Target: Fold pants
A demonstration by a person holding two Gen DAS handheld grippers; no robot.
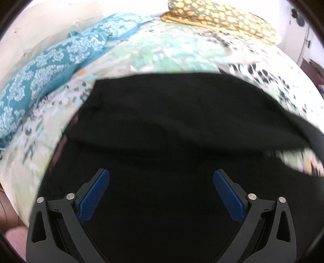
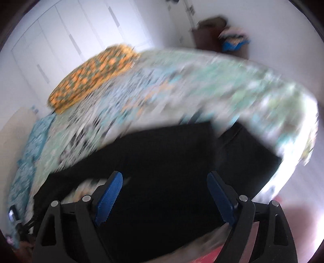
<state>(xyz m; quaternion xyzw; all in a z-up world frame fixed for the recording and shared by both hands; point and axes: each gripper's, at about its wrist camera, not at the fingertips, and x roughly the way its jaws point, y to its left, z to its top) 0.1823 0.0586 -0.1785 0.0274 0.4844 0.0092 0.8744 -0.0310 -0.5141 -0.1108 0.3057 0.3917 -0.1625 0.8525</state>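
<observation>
Black pants (image 1: 182,113) lie spread on a bed (image 1: 162,52) with a green-and-white floral cover, filling the lower half of both wrist views. No containers visible.

Left gripper (image 1: 161,178): blue pads (image 1: 94,197) stand wide apart above the dark cloth, nothing between them.

Right gripper (image 2: 164,180): fingers wide as well, pads clear of the fabric, nothing gripped.

A teal patterned cloth (image 1: 50,66) lies along the bed's left edge; an orange-spotted cushion (image 1: 220,18) sits at the far end.

Right view heavily motion-blurred: the bedcover pattern smears and the pants' edges are soft. Folds in the black fabric are hard to read. A brown piece of furniture (image 2: 210,34) by the wall is indistinct. Pants' lower edge is cut off by both frames.
</observation>
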